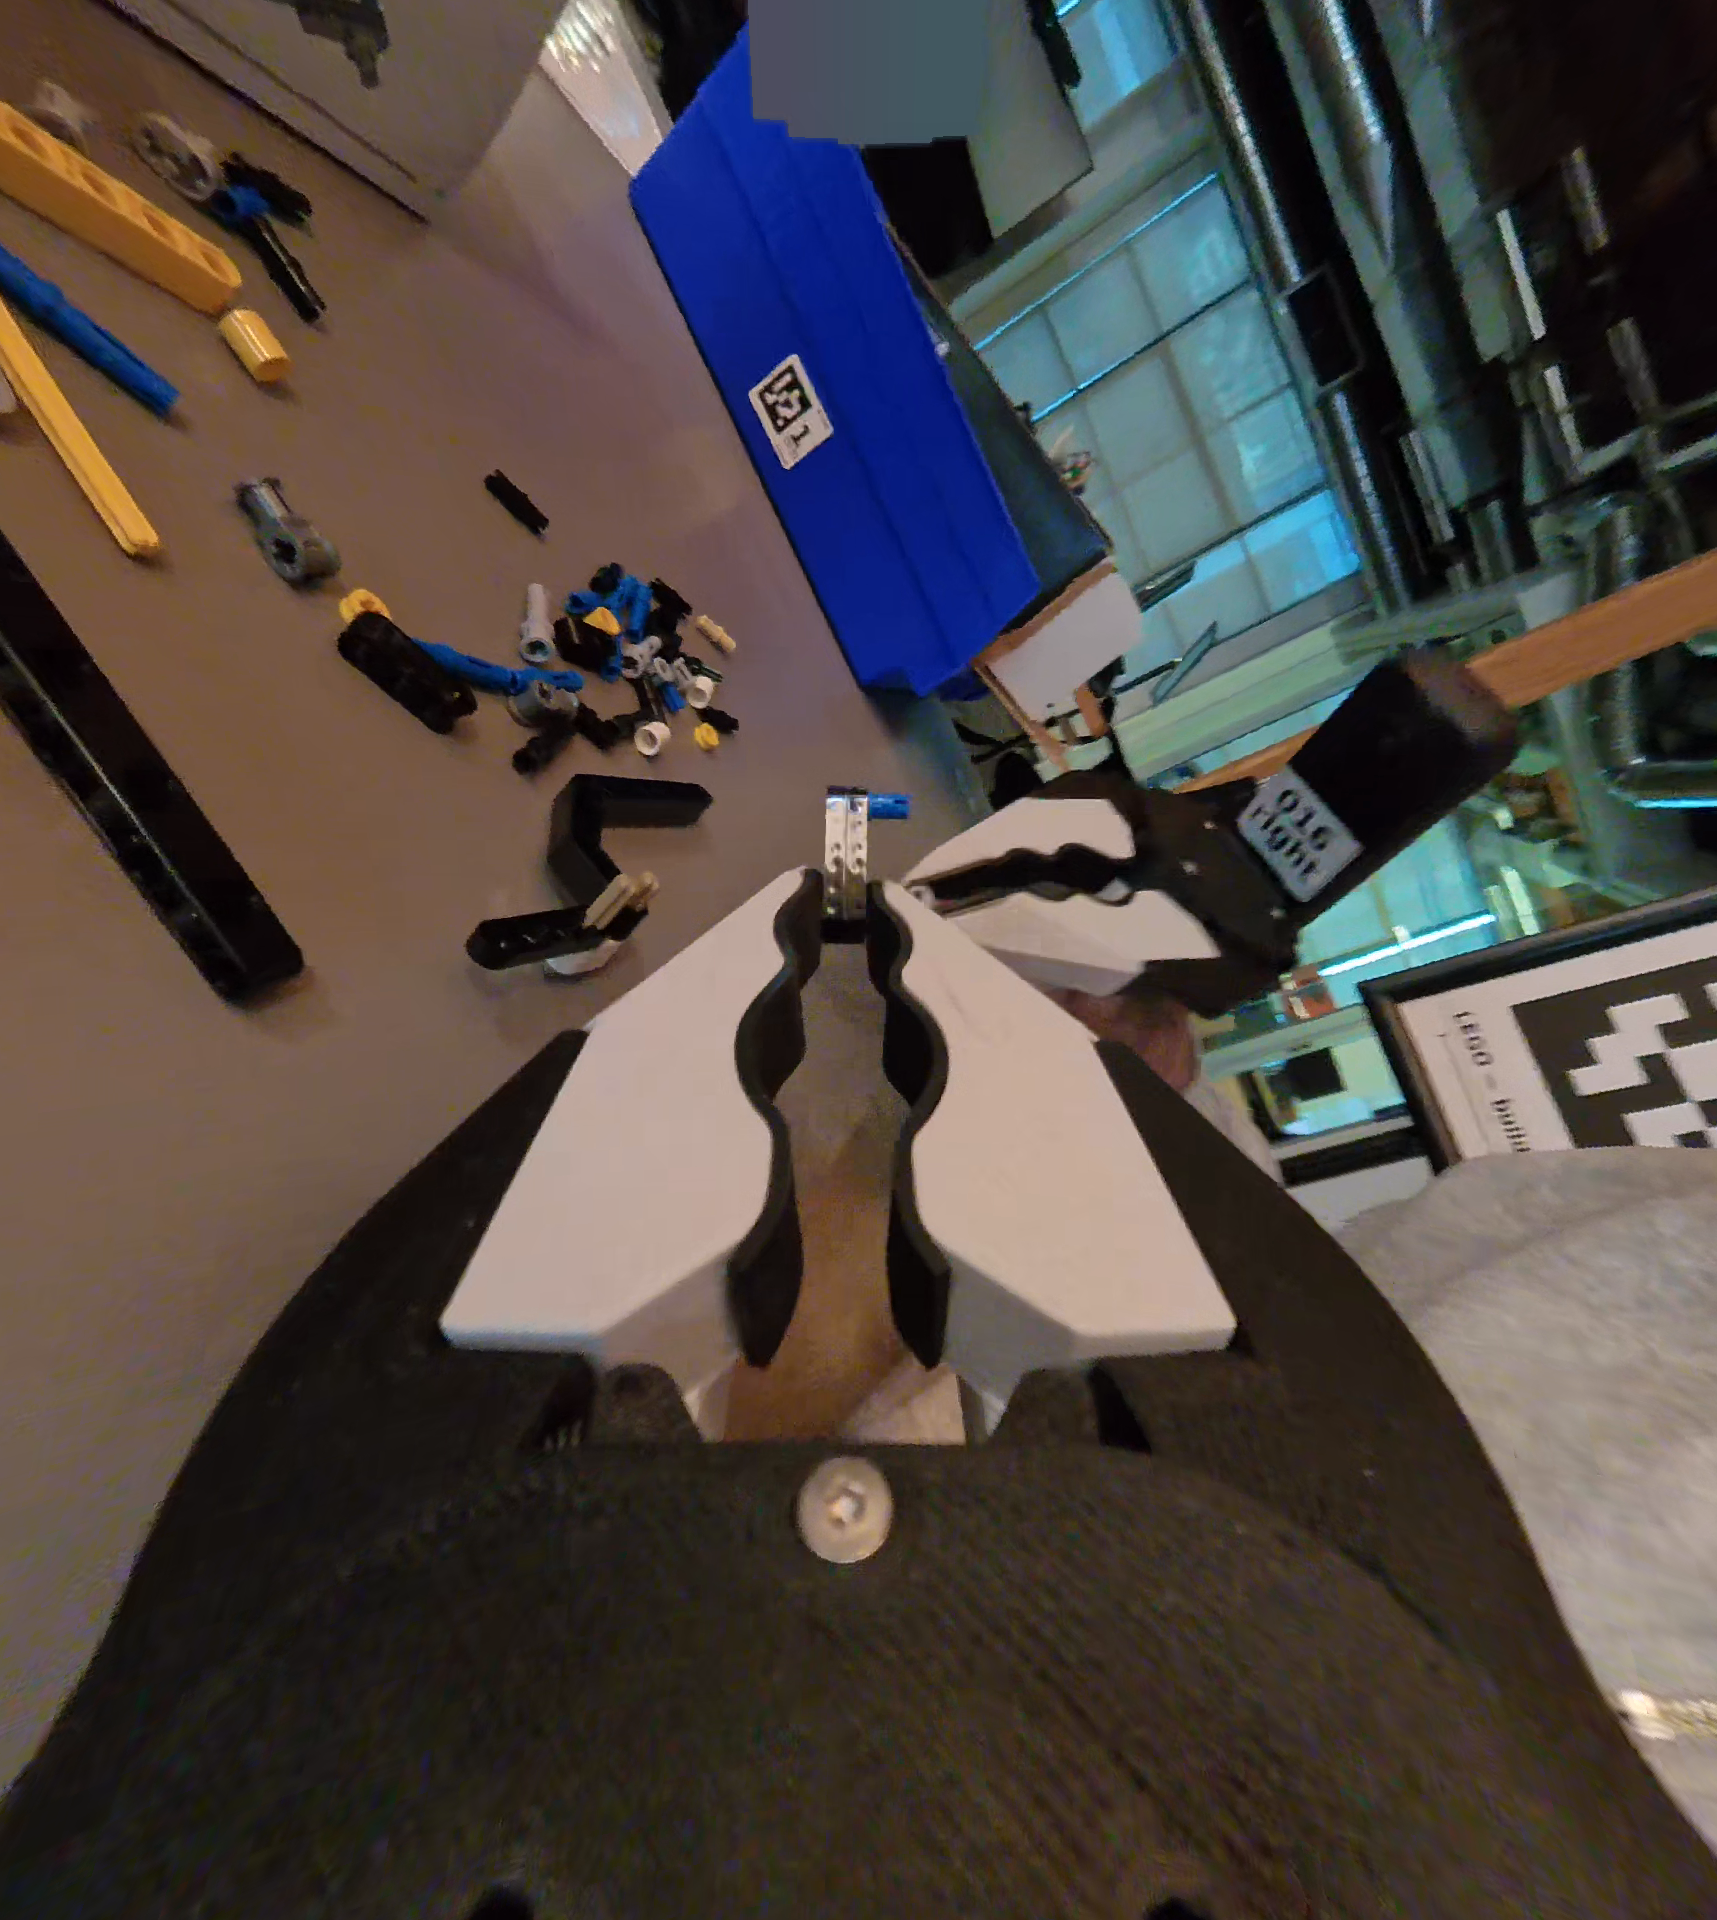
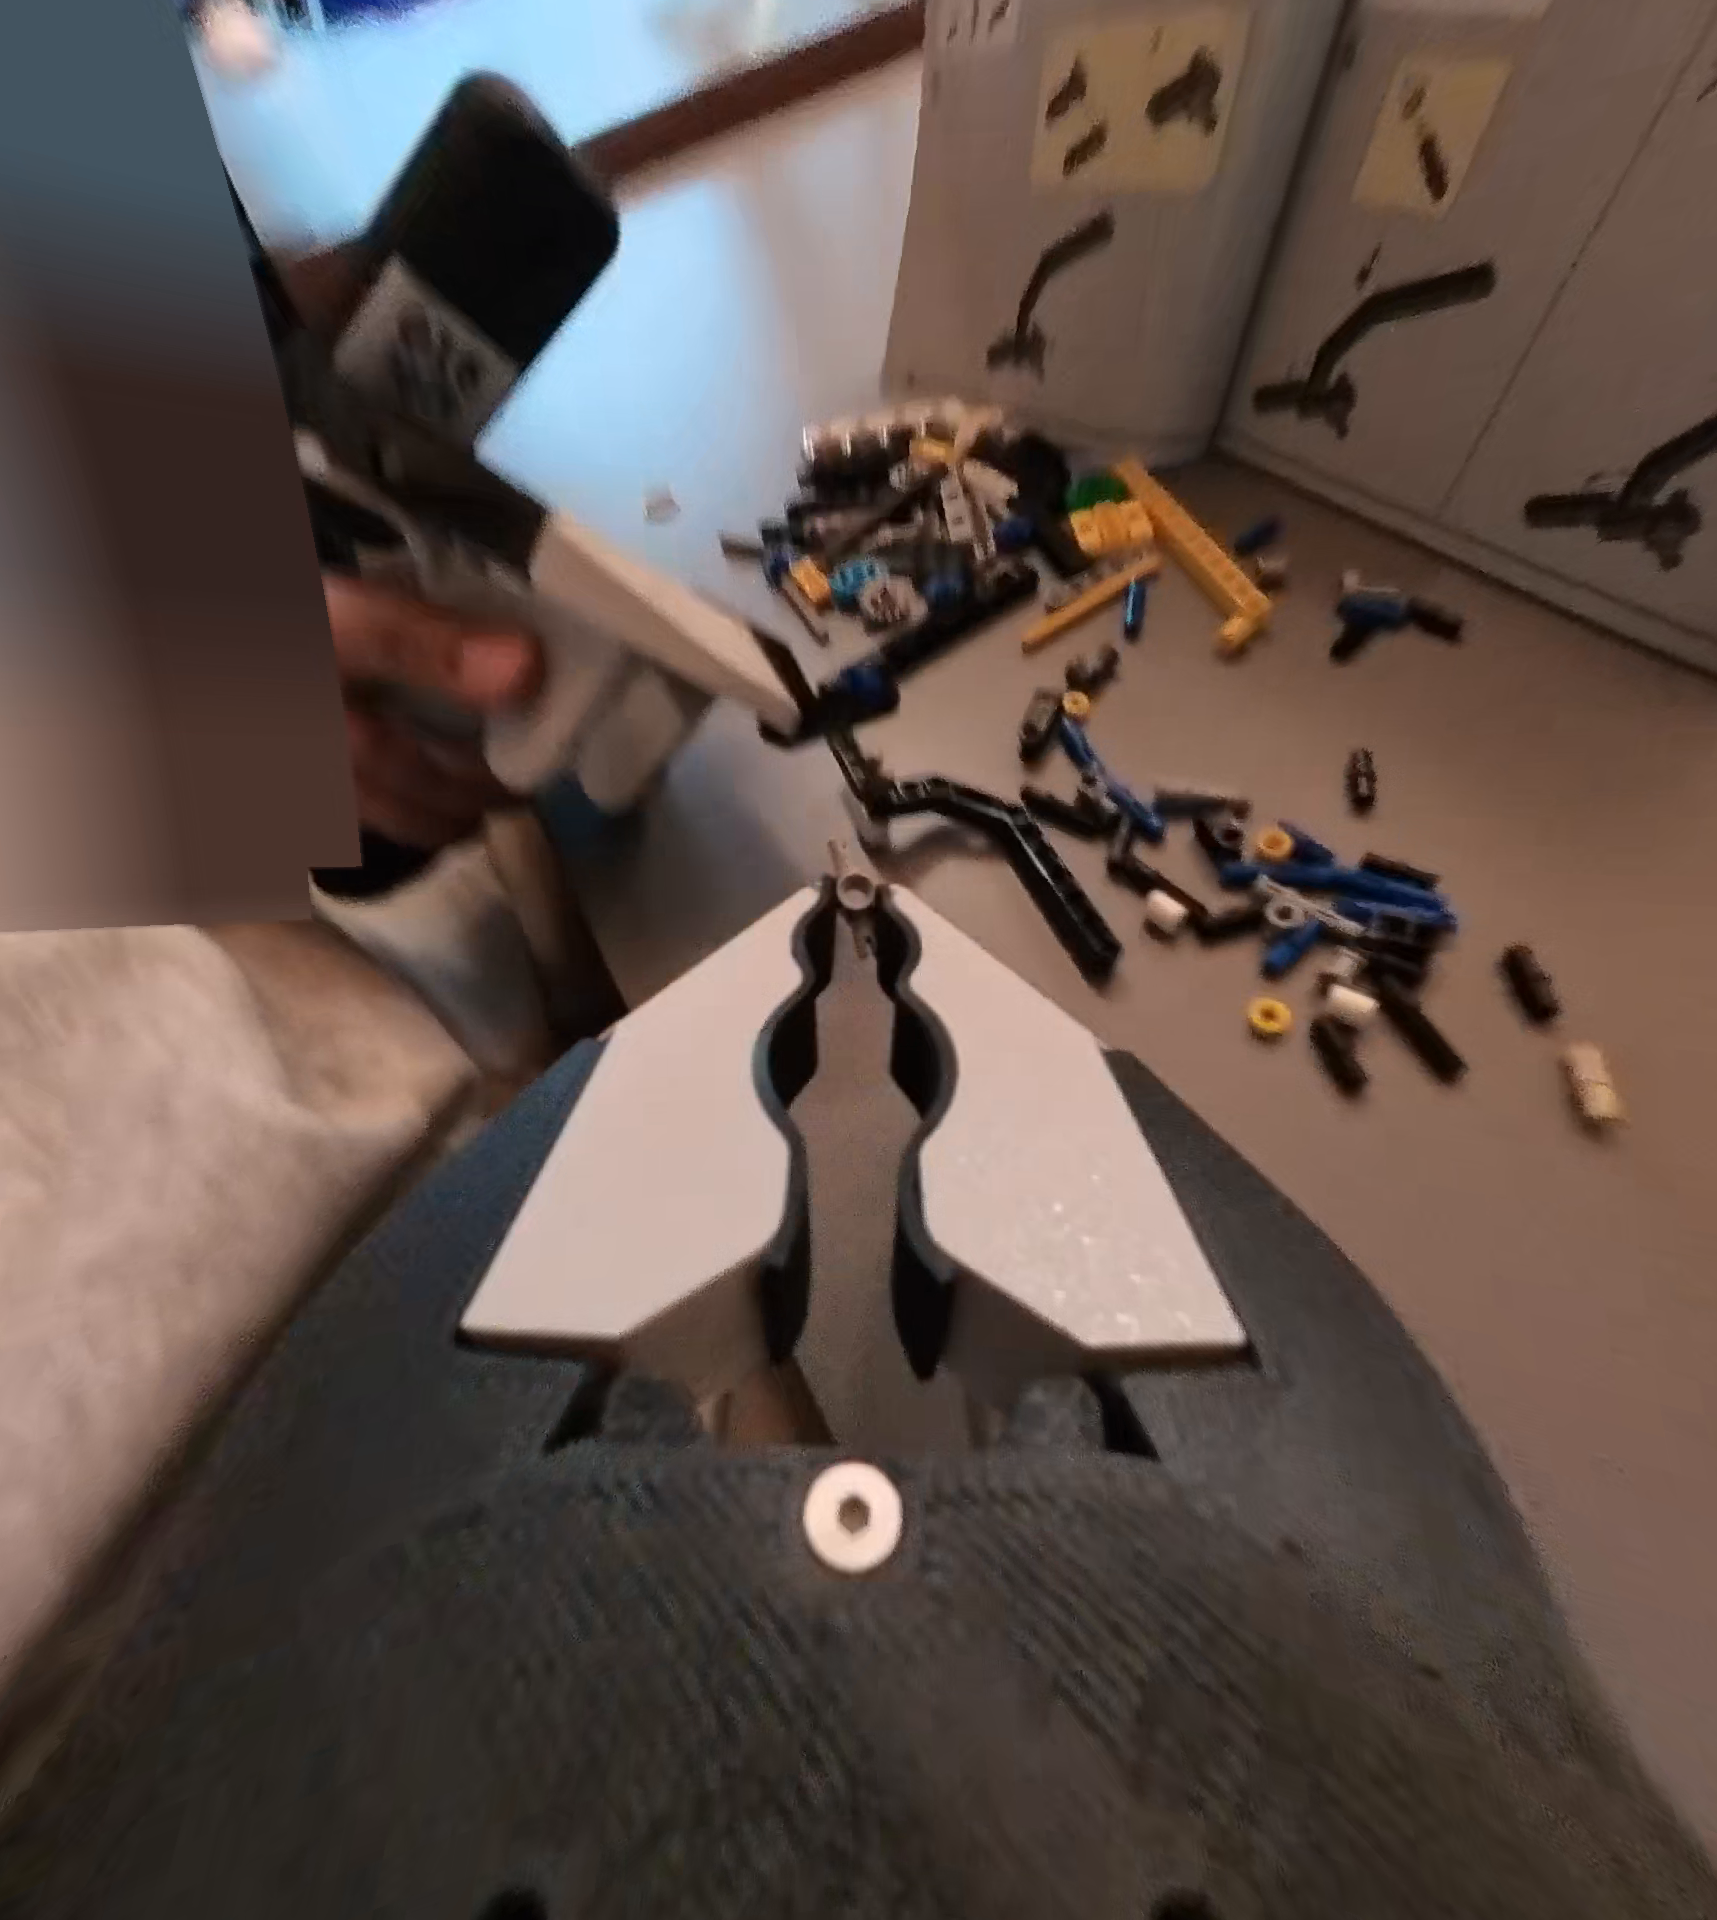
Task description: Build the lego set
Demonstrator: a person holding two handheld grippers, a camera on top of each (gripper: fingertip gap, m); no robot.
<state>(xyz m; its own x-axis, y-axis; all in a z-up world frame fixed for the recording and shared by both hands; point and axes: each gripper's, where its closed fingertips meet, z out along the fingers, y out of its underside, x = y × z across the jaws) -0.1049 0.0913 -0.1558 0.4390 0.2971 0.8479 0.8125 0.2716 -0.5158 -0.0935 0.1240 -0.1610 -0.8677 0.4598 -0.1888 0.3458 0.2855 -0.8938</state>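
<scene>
My left gripper (image 1: pixel 843 902) is shut on a small black and grey lego assembly (image 1: pixel 846 852) with a blue pin (image 1: pixel 885 802) at its top, held above the grey table (image 1: pixel 366 1091). It also shows in the right wrist view (image 2: pixel 779 717), blurred, with the black piece and blue pins (image 2: pixel 859 691) at its tip. My right gripper (image 2: pixel 854 902) is shut on a small grey connector piece (image 2: pixel 856 889). In the left wrist view the right gripper (image 1: pixel 927 885) is close to the right of the held assembly, its jaws closed.
Loose small parts lie in a pile (image 1: pixel 615 665) (image 2: pixel 1301 904), with black angled beams (image 1: pixel 615 826) (image 2: pixel 999 831) beside them. Yellow beams (image 1: pixel 54 177), a long black beam (image 1: pixel 95 727), a blue bin (image 1: pixel 833 416) and grey picture-marked boxes (image 2: pixel 1353 260) stand farther off. A larger parts pile (image 2: pixel 947 530) lies at the back.
</scene>
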